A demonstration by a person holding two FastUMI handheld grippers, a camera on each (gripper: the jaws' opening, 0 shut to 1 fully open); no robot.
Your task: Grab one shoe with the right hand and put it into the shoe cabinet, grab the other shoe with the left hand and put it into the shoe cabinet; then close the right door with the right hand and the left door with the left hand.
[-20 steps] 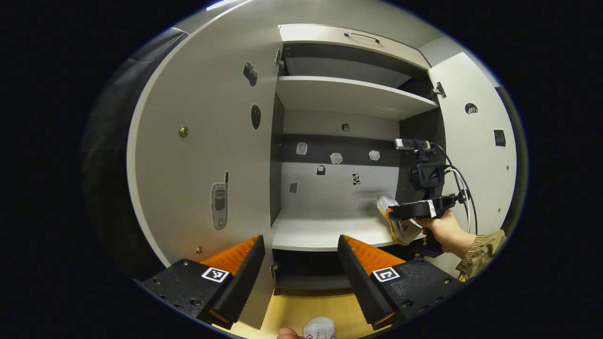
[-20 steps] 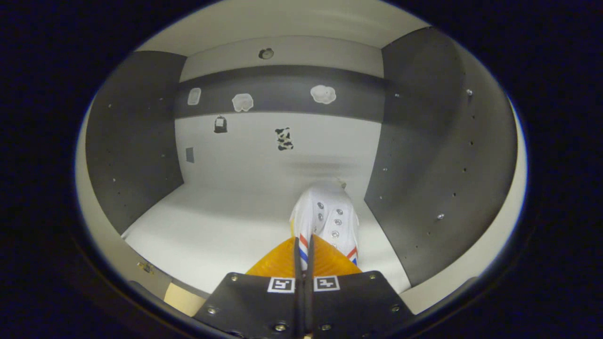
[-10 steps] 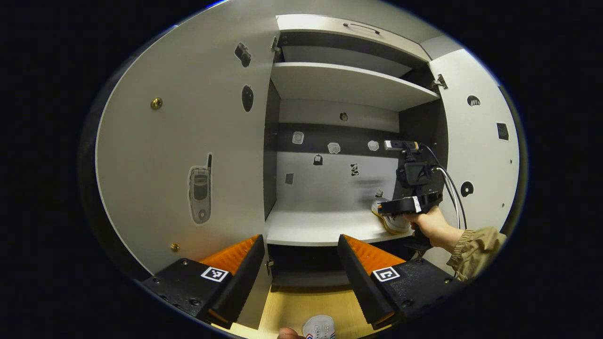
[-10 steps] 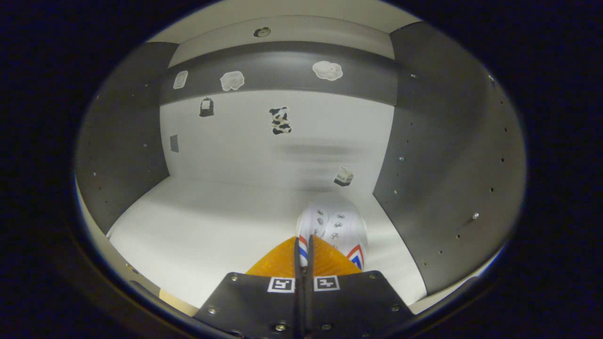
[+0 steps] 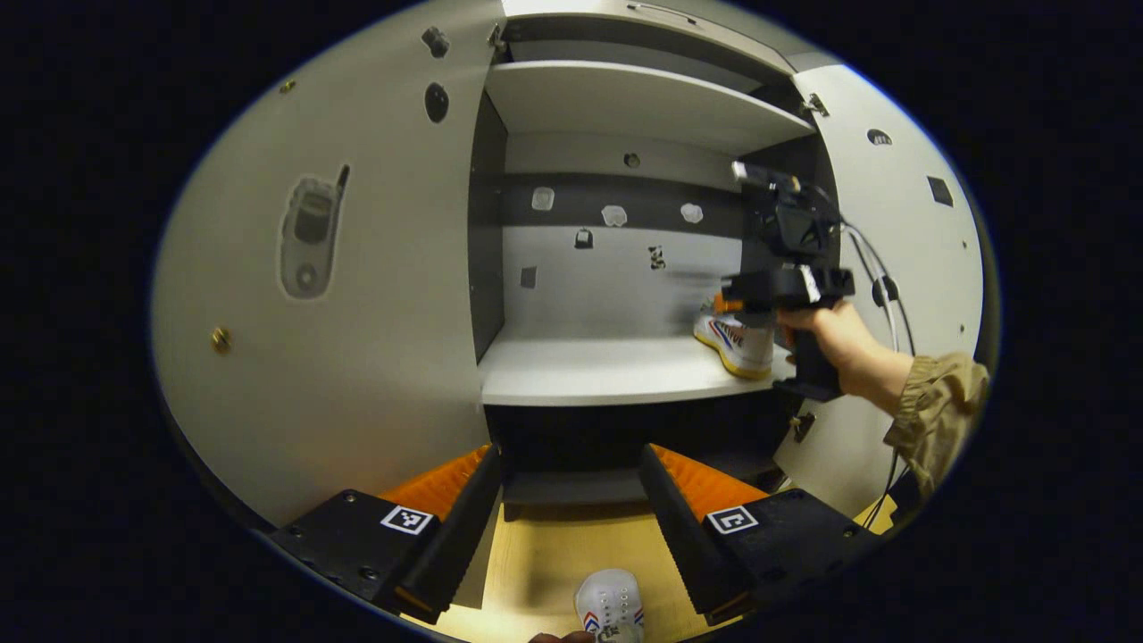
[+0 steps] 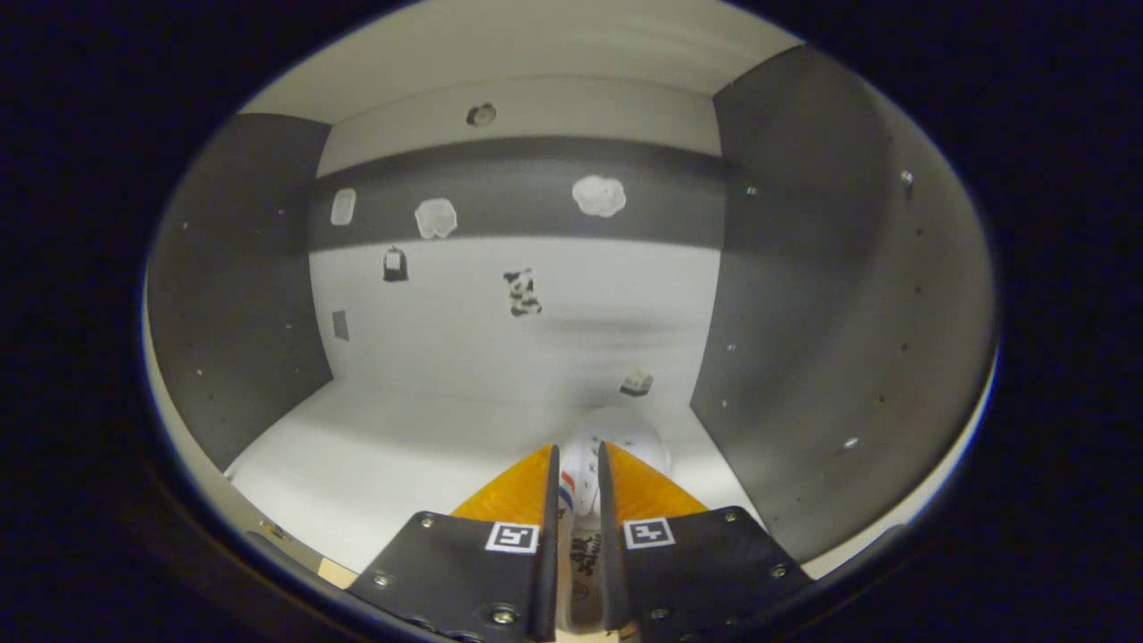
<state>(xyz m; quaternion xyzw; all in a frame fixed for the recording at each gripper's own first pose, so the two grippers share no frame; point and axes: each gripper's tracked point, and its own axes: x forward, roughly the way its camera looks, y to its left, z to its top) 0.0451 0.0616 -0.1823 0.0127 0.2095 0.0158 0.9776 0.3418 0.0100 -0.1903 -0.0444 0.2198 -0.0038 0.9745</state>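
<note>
Right claw (image 6: 571, 464) parted a little around the first shoe (image 5: 737, 339) on the cabinet shelf (image 5: 607, 371) – toe pointing inward. Second shoe (image 5: 609, 607) on the floor just below the wide-open left claw (image 5: 571, 473) – nearest hand, straight down.

black gripper bodies with square tag markings (image 5: 407, 520), screws, trailing cables (image 5: 880, 295), gathered khaki sleeve (image 5: 942, 411)

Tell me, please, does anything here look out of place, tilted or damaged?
Nothing stands out. One shoe sits upright on the cabinet shelf near its right side, at the right gripper. The other shoe waits on the wooden floor. Both doors are open, as expected.
</note>
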